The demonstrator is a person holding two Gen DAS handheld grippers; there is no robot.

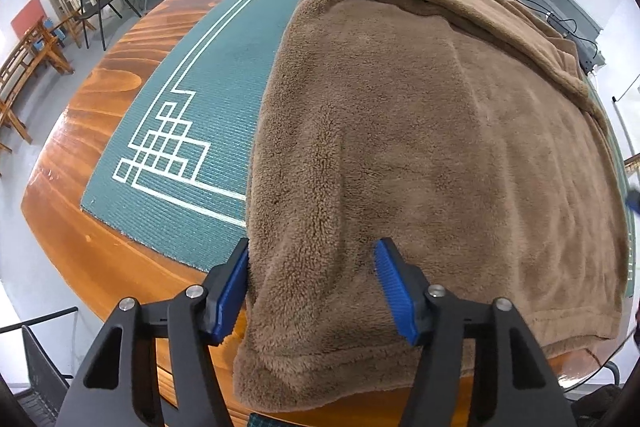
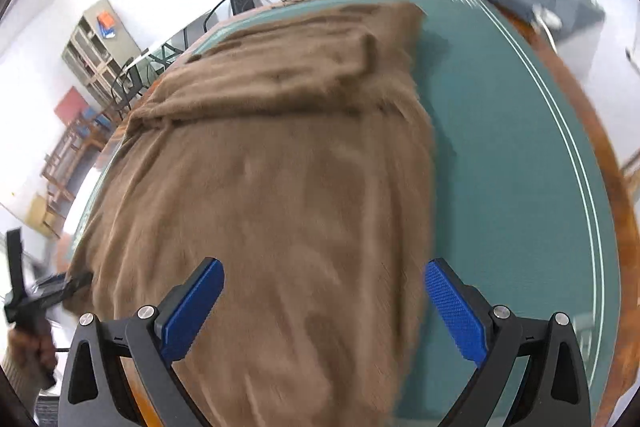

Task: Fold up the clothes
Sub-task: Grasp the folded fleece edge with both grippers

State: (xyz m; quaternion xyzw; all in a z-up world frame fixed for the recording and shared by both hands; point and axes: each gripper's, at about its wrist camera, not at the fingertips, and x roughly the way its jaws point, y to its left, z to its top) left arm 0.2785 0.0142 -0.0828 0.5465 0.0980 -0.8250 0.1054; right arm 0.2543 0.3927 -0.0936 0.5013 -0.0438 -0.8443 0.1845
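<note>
brown fleece garment [image 1: 420,131] | lying spread flat over the green mat [image 1: 208,99], plush nap facing up | far end showing a folded-over band | near corner hanging over the wooden table's [image 1: 104,267] front edge | right side resting on the mat

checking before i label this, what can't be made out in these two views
- Left wrist: the mat under the brown fleece garment, covered by it; whether the left gripper pads press the hem.
- Right wrist: the fleece's texture and far folds, smeared by motion blur; what lies below the right gripper, cut off by the frame edge.
</note>
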